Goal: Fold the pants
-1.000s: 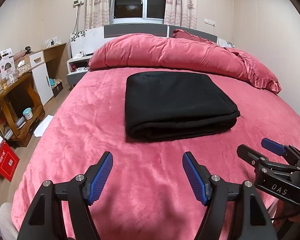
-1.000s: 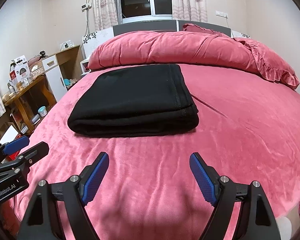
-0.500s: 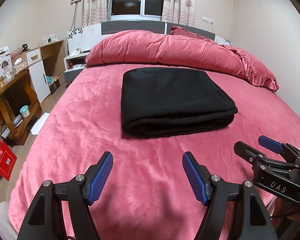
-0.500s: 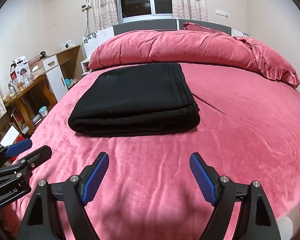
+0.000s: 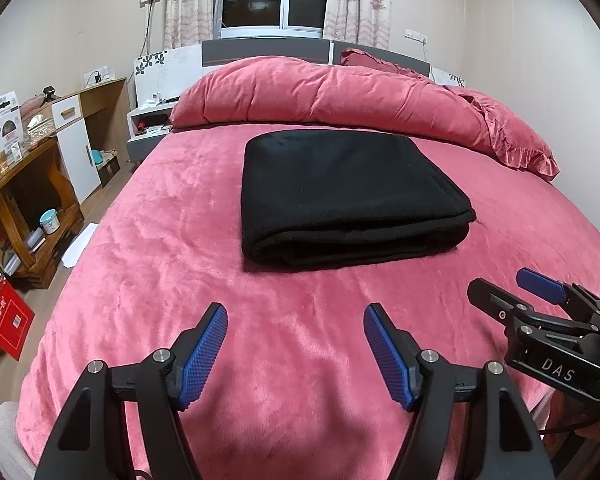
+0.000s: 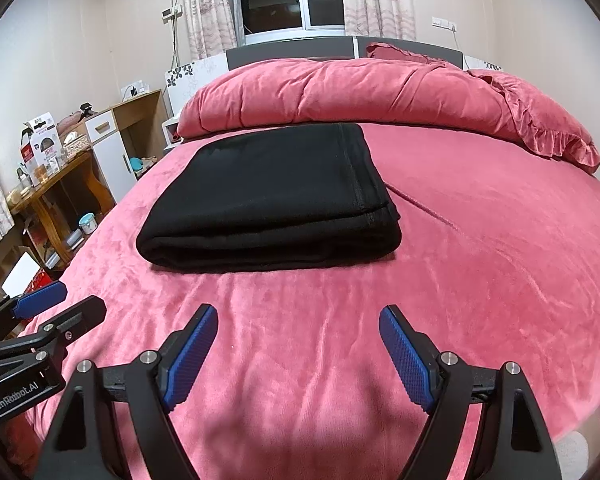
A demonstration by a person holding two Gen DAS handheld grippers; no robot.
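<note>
Both grippers angle downward over the pink plush bedspread [image 5: 148, 240], side by side. The left gripper [image 5: 295, 344] and right gripper [image 6: 299, 347] gape wide, holding nothing. The folded black fleece pants [image 5: 340, 196] lie at twelve o'clock, well apart.
</note>
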